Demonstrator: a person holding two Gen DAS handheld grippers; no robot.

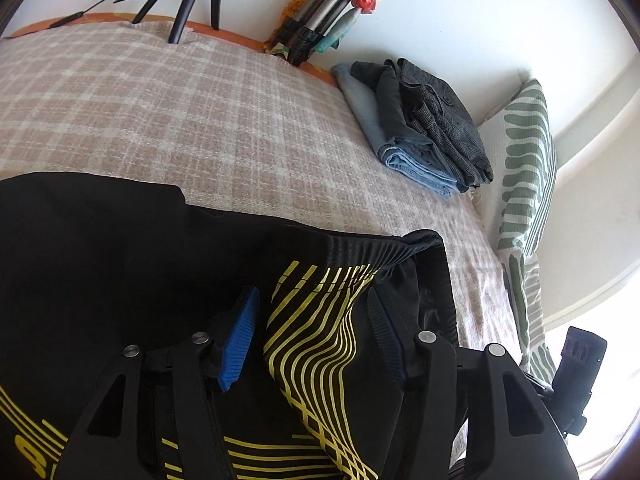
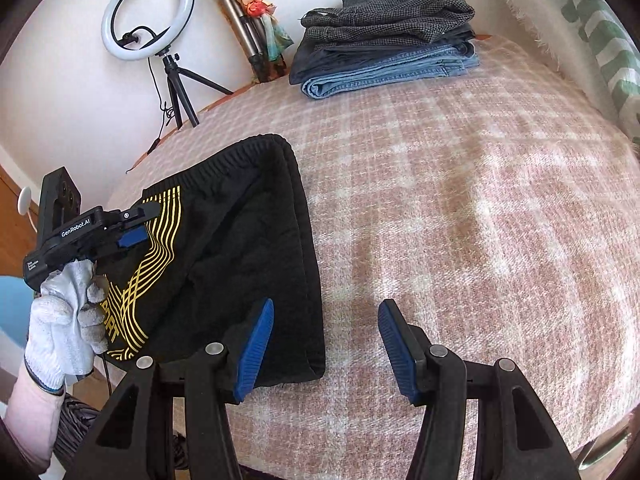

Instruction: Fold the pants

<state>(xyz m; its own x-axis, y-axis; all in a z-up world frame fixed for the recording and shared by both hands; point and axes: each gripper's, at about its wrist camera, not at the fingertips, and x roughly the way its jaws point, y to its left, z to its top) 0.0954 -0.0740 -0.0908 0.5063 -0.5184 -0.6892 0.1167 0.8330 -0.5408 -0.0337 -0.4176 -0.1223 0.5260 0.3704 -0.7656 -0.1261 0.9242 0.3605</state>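
Folded black pants [image 2: 224,248] on bed [image 2: 460,220], long axis near–far, waistband far; left hand-held gripper [image 1: 312,332] part-closed astride fabric, right hand-held gripper [image 2: 326,344] wide, empty.

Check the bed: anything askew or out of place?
The black pants lie folded at the bed's near corner, one edge hanging off beside the left hand-held gripper. The folded clothes stack is tidy. Nothing spilled or damaged.
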